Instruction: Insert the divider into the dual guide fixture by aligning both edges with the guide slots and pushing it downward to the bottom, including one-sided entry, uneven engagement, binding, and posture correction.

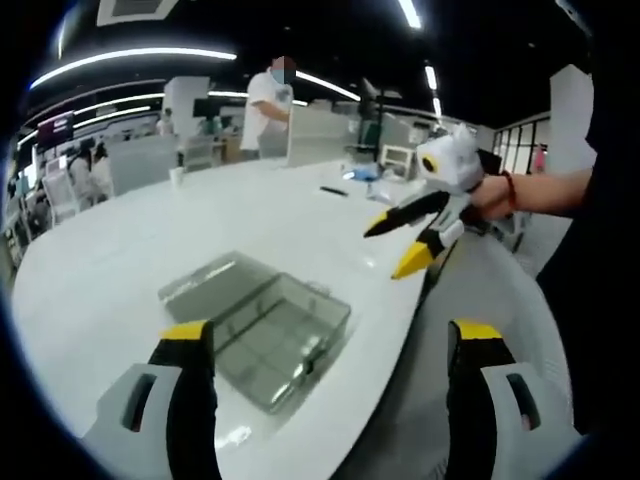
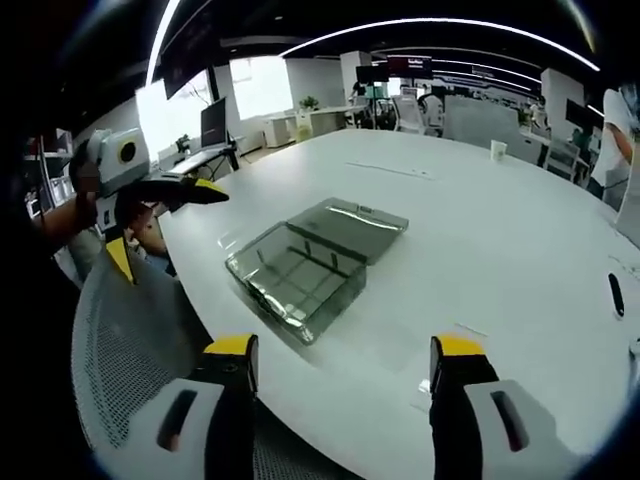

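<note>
A clear plastic compartment box (image 1: 262, 335) lies on the white table (image 1: 140, 230) with its lid folded open, just ahead of my left gripper (image 1: 330, 338), which is open with nothing between its fingers. My right gripper (image 1: 400, 245) comes in from the right, held by a hand, open and above the table edge. In the right gripper view the same box (image 2: 295, 275) and its lid (image 2: 350, 225) sit ahead of my open, empty right gripper (image 2: 343, 352). My left gripper (image 2: 165, 228) hovers open at the left, off the table edge. A faint clear strip (image 2: 470, 330) lies near my right jaw; I cannot tell what it is.
A black pen (image 2: 615, 295) and a white cup (image 2: 497, 150) lie further out on the table (image 2: 480, 220). A person (image 1: 268, 105) stands at the far side. A grey mesh chair (image 2: 130, 350) is at the near table edge.
</note>
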`<state>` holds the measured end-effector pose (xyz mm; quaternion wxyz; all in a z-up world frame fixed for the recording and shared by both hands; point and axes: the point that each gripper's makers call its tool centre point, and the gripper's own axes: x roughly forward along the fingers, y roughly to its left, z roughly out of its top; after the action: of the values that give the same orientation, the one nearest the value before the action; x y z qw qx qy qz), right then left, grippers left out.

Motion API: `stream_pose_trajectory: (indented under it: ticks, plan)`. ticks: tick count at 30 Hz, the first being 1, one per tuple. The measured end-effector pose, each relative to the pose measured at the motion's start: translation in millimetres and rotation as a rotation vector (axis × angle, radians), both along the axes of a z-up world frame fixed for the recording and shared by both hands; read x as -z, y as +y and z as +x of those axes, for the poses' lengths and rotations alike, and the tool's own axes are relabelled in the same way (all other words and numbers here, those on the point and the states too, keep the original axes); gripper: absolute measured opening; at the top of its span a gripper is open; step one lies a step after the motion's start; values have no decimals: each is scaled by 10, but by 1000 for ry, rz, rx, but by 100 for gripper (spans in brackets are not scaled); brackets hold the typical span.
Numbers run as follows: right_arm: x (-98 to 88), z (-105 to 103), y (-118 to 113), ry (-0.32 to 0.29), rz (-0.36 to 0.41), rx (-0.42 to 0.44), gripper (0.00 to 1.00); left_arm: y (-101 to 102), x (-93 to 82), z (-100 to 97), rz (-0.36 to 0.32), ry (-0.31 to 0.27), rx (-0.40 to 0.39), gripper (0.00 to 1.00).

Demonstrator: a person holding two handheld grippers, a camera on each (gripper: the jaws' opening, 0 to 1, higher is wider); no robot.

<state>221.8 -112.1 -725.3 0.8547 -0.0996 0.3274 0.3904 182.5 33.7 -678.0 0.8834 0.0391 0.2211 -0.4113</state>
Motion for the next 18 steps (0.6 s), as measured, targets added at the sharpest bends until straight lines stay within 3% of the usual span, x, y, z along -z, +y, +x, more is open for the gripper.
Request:
stream_pose_trajectory:
  ticks: [18]
  plan:
    - [186,100,-168,30,-37,58,63,-186,45,-74,-6,22,18,94]
